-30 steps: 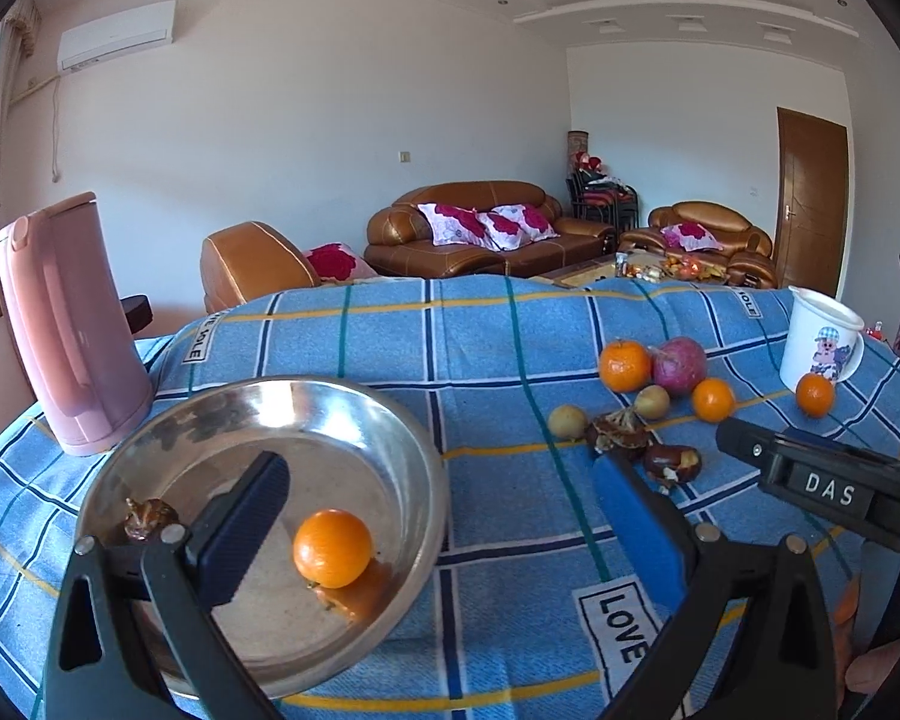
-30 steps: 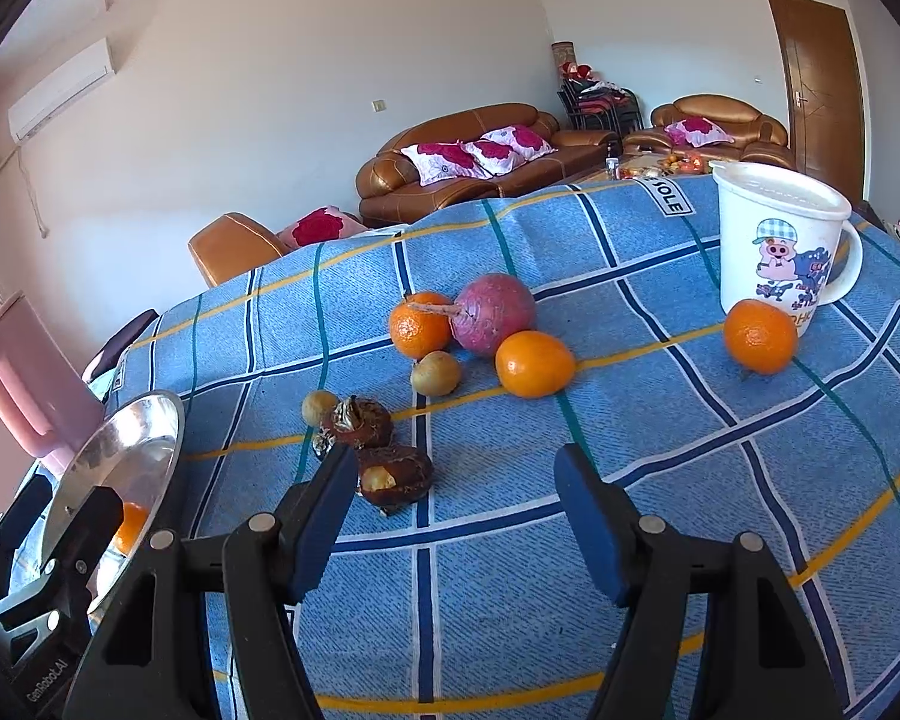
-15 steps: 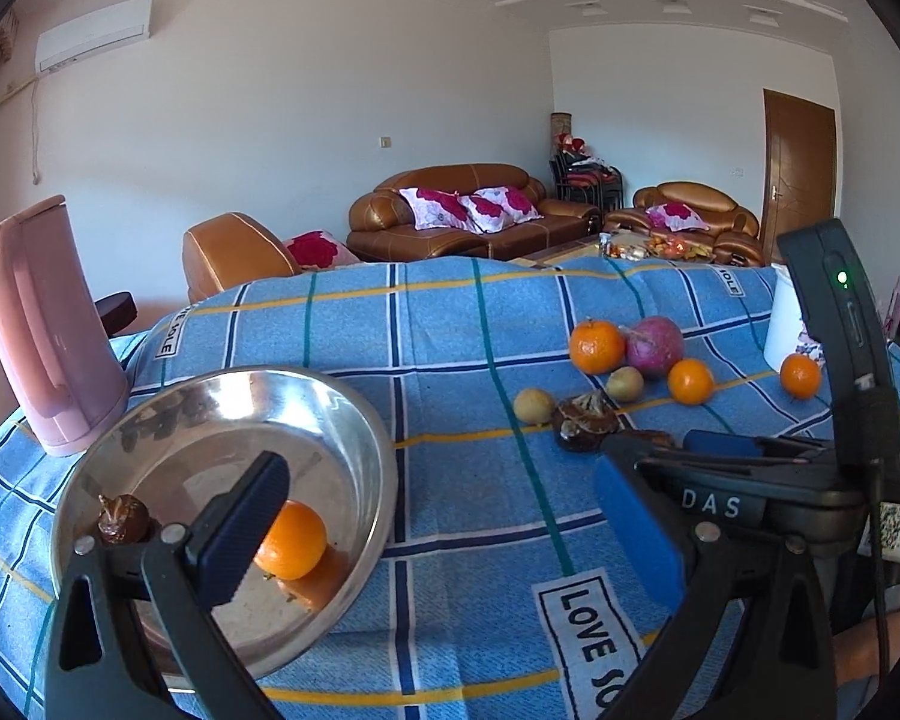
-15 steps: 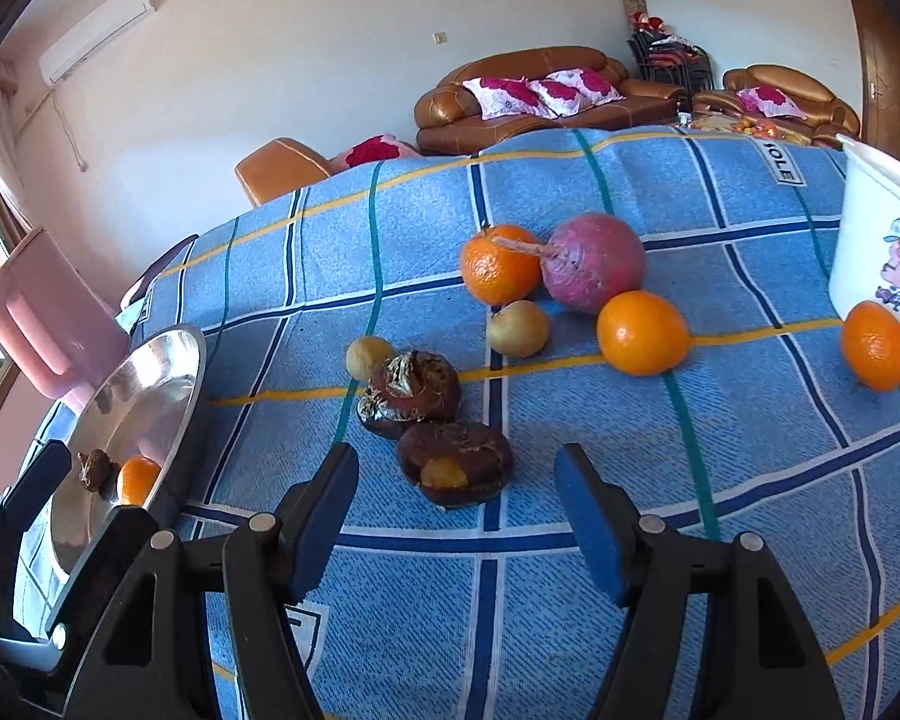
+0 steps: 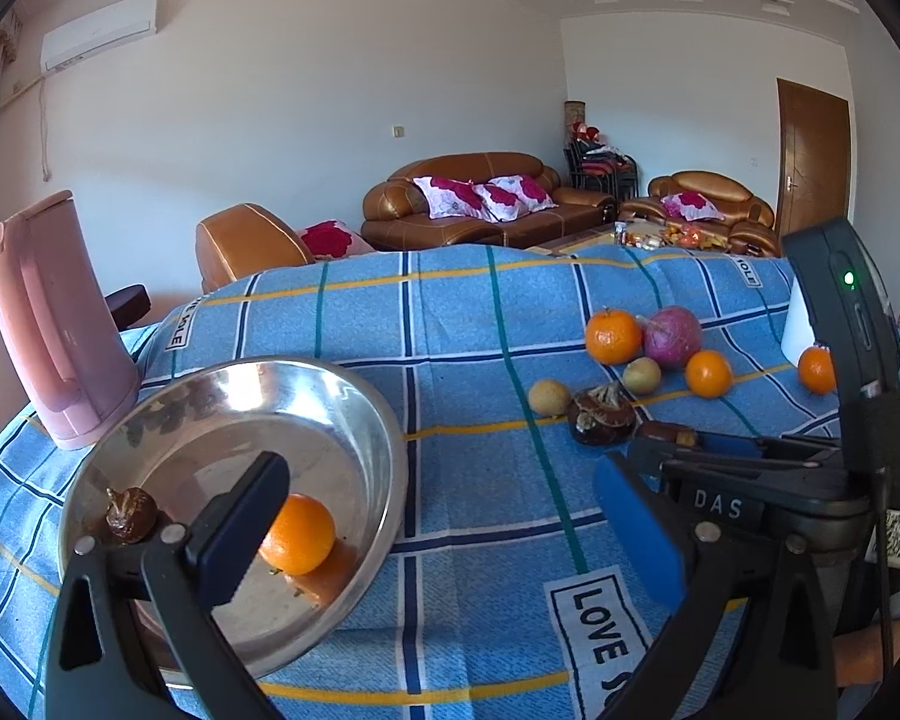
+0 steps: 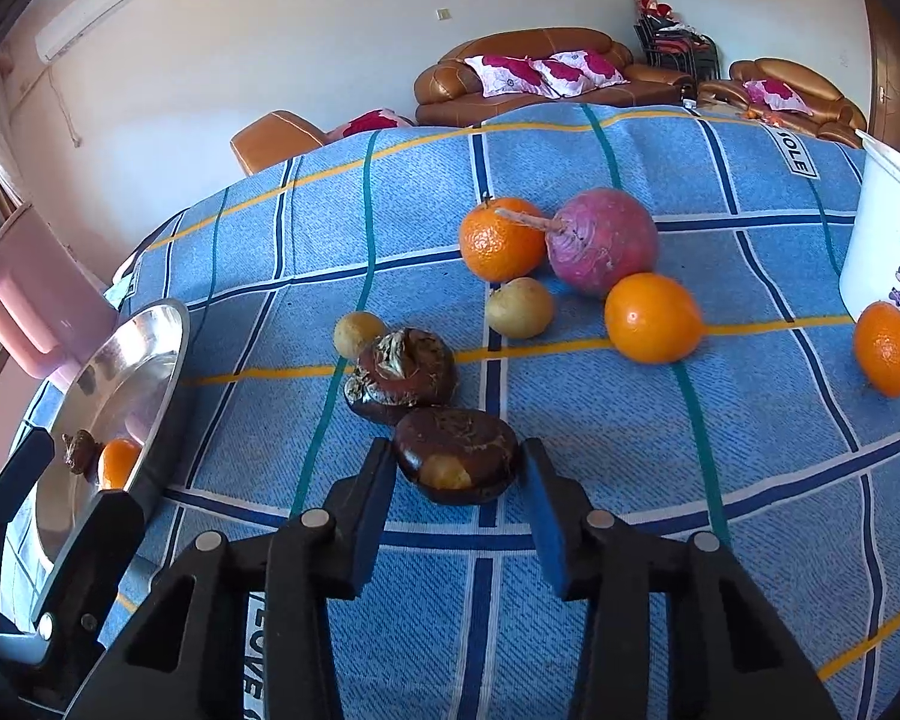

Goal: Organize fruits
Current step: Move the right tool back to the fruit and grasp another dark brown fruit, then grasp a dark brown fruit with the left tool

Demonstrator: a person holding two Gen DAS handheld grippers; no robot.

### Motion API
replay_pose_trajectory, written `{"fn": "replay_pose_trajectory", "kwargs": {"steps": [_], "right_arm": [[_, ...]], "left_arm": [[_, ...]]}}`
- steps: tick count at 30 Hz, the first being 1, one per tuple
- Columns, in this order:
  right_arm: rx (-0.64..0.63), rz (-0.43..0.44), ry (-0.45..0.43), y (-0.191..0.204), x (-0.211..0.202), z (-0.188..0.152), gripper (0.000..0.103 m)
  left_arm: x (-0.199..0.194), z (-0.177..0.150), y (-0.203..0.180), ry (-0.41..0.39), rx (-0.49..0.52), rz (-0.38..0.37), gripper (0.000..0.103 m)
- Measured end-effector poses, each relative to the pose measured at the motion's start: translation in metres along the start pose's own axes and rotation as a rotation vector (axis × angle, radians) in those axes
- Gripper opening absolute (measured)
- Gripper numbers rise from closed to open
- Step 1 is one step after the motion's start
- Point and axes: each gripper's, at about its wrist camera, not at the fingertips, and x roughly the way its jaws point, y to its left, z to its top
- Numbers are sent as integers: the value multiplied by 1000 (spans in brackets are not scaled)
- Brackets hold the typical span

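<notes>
- The right gripper (image 6: 457, 471) sits low over the tablecloth, its fingers (image 6: 371, 504) narrowed on either side of a dark brown water chestnut (image 6: 456, 463), pads at its flanks; contact cannot be confirmed.
- The left gripper (image 5: 444, 516) hangs with jaws spread wide, nothing between them, the right gripper visible at its 3 o'clock.

Setting: home living room. Brown leather sofa (image 5: 480, 195) with floral cushions (image 5: 486, 197) is sitting against the far wall; matching armchair (image 5: 711, 204) right of it, wooden door (image 5: 813, 159) further right, wall air conditioner (image 5: 99, 30) high to its left.
</notes>
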Motion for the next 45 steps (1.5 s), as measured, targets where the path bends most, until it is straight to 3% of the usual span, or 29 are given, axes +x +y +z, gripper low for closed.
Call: {"fn": "replay_pose_trajectory", "kwargs": {"steps": [5, 10, 16, 24, 30, 37, 40, 43, 45], "right_arm": [[10, -31, -93, -8, -22, -2, 44], [-35, -167, -237, -10, -48, 0, 44], [-19, -235, -331, -17, -68, 4, 44], [46, -225, -335, -34, -69, 8, 45], [67, -225, -345, -41, -73, 7, 45], [78, -222, -342, -45, -72, 9, 45], [89, -226, -348, -48, -73, 9, 44], [111, -239, -355, -53, -75, 9, 44], [125, -253, -362, -57, -75, 9, 44]], "left_arm": [[-1, 0, -6, -4, 26, 1, 103], [8, 5, -14, 16, 6, -60, 103], [46, 18, -33, 120, -47, -111, 101], [93, 30, -62, 240, -104, -172, 81], [123, 31, -82, 348, -108, -190, 75], [124, 32, -89, 351, -85, -180, 71], [123, 35, -89, 340, -93, -189, 46], [119, 35, -90, 328, -86, -249, 45], [109, 39, -86, 280, -89, -246, 46]]}}
